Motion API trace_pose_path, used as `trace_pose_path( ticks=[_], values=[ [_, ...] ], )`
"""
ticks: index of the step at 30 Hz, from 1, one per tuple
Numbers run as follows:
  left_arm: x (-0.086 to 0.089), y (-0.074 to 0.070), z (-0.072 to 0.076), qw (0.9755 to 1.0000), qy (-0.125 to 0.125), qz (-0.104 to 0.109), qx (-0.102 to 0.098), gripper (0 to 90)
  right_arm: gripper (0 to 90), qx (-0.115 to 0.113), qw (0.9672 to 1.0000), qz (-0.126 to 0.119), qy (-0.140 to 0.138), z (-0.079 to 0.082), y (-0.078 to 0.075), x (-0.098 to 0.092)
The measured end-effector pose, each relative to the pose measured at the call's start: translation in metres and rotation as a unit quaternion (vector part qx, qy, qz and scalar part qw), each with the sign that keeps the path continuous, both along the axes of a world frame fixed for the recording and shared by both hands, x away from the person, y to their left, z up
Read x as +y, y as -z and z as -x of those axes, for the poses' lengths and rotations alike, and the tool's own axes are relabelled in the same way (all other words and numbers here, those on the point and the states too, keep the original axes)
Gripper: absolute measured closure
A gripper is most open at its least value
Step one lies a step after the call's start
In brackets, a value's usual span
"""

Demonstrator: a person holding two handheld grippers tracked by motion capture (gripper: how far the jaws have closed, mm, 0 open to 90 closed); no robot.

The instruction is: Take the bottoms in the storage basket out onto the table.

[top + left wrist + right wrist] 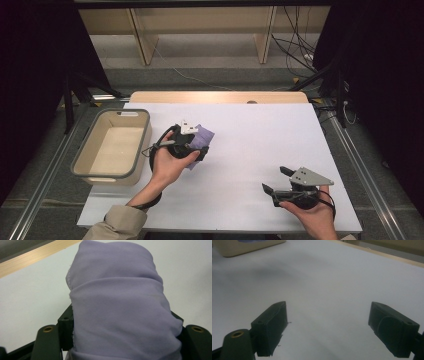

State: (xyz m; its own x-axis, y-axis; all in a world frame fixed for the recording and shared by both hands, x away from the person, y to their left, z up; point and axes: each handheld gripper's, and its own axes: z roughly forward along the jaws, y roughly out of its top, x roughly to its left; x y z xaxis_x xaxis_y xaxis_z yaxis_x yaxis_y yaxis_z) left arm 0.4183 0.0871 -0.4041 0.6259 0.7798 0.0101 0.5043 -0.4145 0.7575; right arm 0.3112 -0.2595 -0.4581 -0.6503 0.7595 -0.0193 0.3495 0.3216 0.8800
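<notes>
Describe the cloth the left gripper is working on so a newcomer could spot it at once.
Start at the beige bin on the white table's left side. Just right of it, the left gripper is clamped on a bunched lilac cloth. It is the only soft, coloured thing on the table.

We wear a beige sleeve behind our left hand. Our grippers are black, with brass-ringed screw holes behind the fingers, grey triangular top plates and trailing black cables.

1 purple cloth, 1 bin, 2 grippers
</notes>
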Motion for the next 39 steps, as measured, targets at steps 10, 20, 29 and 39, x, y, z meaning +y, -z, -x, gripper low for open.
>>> trace_pose_path(
  ticks=[10, 20, 29, 39],
  values=[
    [-0.005, 0.006, 0.000, 0.9999, 0.009, -0.010, 0.006, 32.5, 16.3, 0.001, 1.0000, 0.001, -0.001, 0.000, 0.000, 0.000],
    [-0.011, 0.013, 0.001, 0.9997, 0.014, -0.018, 0.011, 32.4, 16.3, 0.001, 1.0000, 0.001, -0.001, 0.000, 0.000, 0.000],
    [-0.015, 0.018, 0.000, 0.9993, 0.018, -0.028, 0.017, 32.3, 16.3, 0.001, 1.0000, 0.001, -0.001, 0.000, 0.000, 0.000],
    [-0.019, 0.026, -0.001, 0.9985, 0.027, -0.040, 0.025, 32.1, 16.3, 0.001, 1.0000, 0.000, -0.001, 0.000, 0.000, 0.000]
  ],
)
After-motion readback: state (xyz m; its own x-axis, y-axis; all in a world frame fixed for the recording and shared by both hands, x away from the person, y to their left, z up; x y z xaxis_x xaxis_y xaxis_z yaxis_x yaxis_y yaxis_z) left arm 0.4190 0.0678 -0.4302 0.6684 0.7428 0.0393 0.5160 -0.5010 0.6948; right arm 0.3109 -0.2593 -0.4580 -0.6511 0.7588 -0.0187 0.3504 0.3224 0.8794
